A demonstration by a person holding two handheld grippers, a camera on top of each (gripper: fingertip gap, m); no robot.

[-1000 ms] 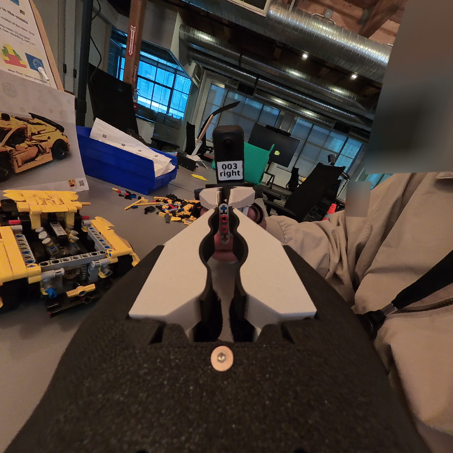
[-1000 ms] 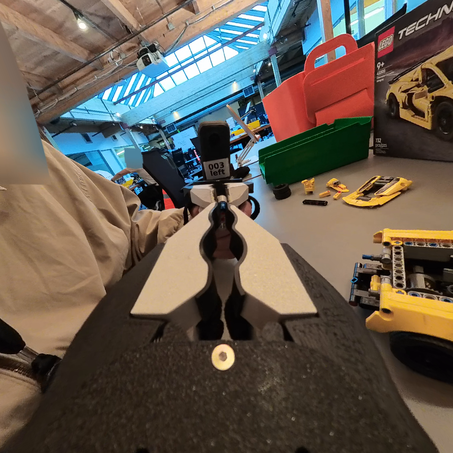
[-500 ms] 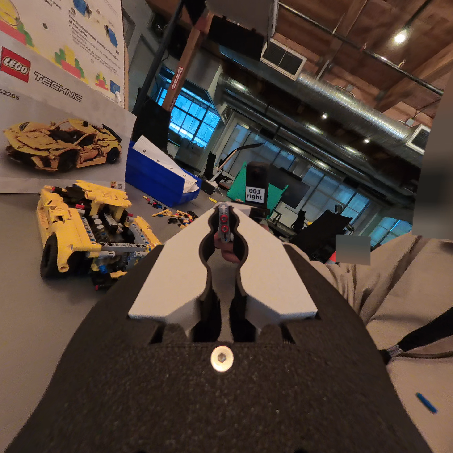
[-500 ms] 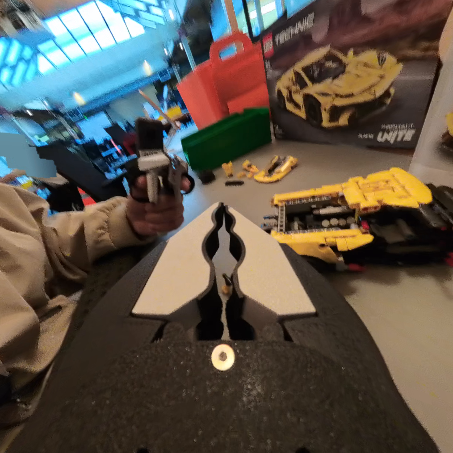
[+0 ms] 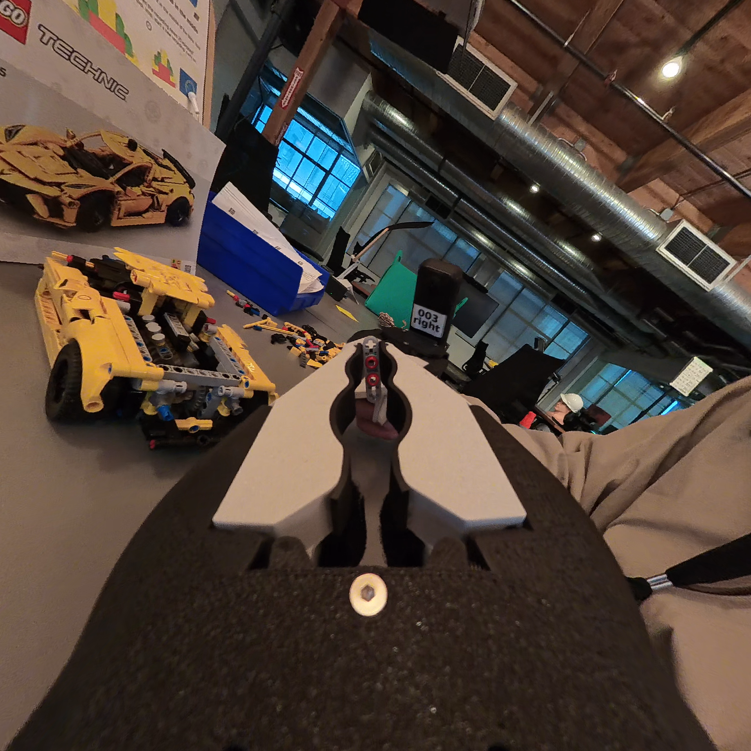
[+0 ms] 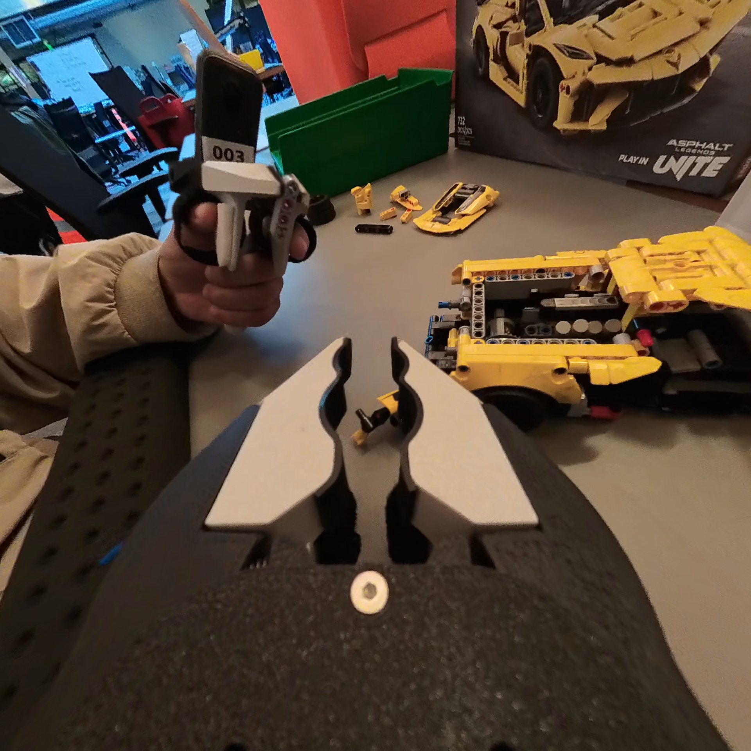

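Grey fingers of the right gripper (image 6: 370, 345) stand apart and hold nothing. Between them a small yellow-and-black piece (image 6: 372, 422) lies on the table (image 6: 609, 528), just in front of the nearest wheel of the yellow car model (image 6: 528, 357). It lies askew to the gap, so I judge any grip on it needs the fingers squared to its long side and kept clear of that wheel. Left of the car and above the table, the left gripper (image 5: 370, 350) is clamped on a short grey beam (image 5: 372, 376) with two red pins. Only the narrow tips pinch it — firm, even pressure would keep it from twisting. Beyond the car lie loose yellow parts (image 6: 455, 207), then a green bin (image 6: 365, 134) and the printed box (image 6: 609, 81).
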